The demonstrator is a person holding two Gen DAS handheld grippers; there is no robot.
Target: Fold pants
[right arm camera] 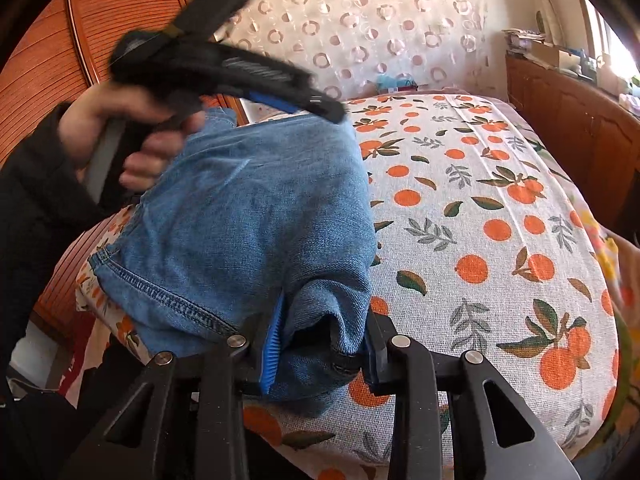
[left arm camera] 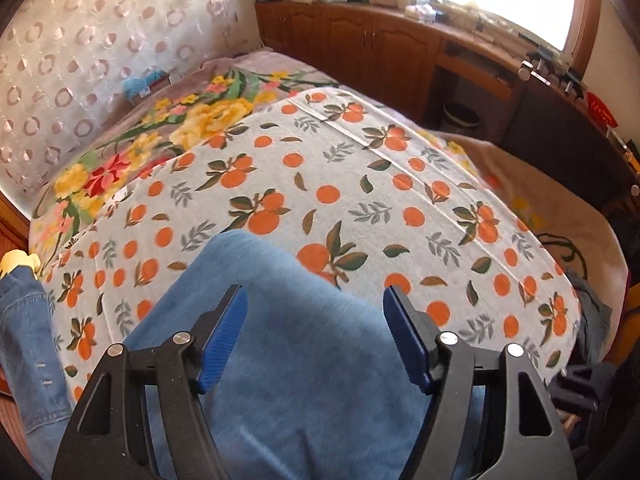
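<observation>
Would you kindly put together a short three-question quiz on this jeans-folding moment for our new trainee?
1. True or false: the right tongs are clamped on a bunched fold of the jeans.
2. What pattern is on the cloth under the jeans? A) blue stripes B) oranges and leaves C) plain grey
3. In a few words: how do the left tongs stand relative to the denim?

Key:
1. True; blue pads press the fold from both sides.
2. B.
3. Open above it, pads clear of the fabric, gripping nothing.
</observation>
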